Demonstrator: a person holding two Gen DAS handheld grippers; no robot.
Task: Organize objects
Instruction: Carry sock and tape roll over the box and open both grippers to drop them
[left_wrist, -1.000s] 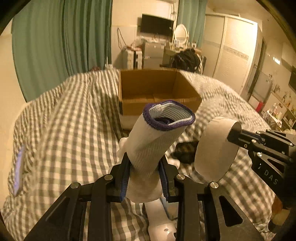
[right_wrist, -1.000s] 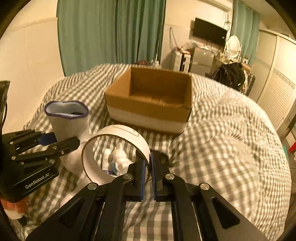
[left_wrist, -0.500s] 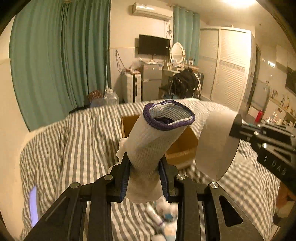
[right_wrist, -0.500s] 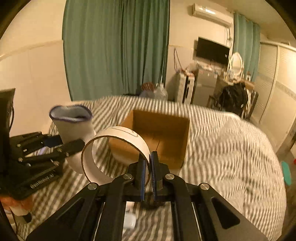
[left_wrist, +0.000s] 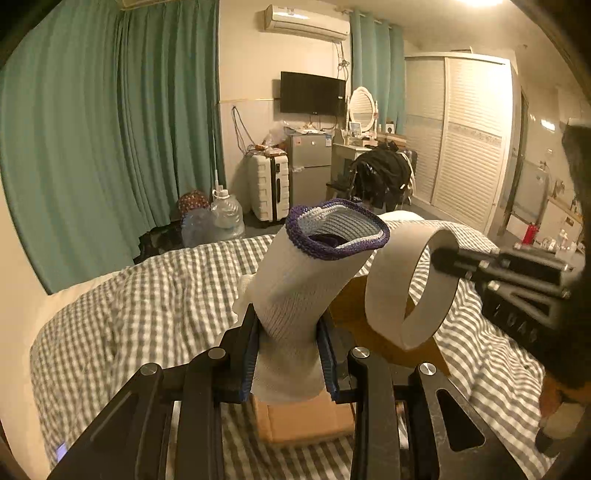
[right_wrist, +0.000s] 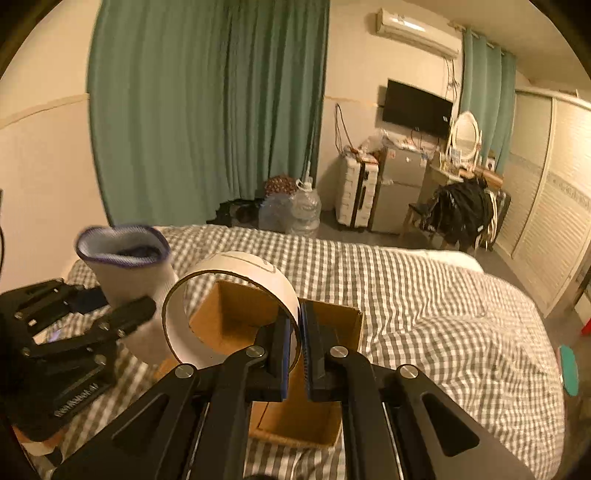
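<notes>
My left gripper (left_wrist: 290, 354) is shut on a white sock with a purple cuff (left_wrist: 314, 280), held upright over the near part of an open cardboard box (left_wrist: 306, 421). My right gripper (right_wrist: 299, 347) is shut on the wall of a white tape ring (right_wrist: 236, 273), held above the same box (right_wrist: 325, 332). In the left wrist view the ring (left_wrist: 410, 280) hangs just right of the sock, with the right gripper (left_wrist: 517, 288) behind it. In the right wrist view the sock (right_wrist: 136, 273) and left gripper (right_wrist: 74, 325) are at the left.
The box sits on a grey checked bedspread (right_wrist: 424, 295). Beyond the bed stand green curtains (left_wrist: 110, 147), water jugs (left_wrist: 225, 214), a white suitcase (left_wrist: 267, 184), a small fridge (left_wrist: 308, 162) and a chair with dark clothes (left_wrist: 384, 173). A wardrobe (left_wrist: 469, 147) lines the right wall.
Both grippers have risen and moved forward with their loads. They now hang directly over the box, which has slid down under them in both views. The small items on the bed have gone from view.
</notes>
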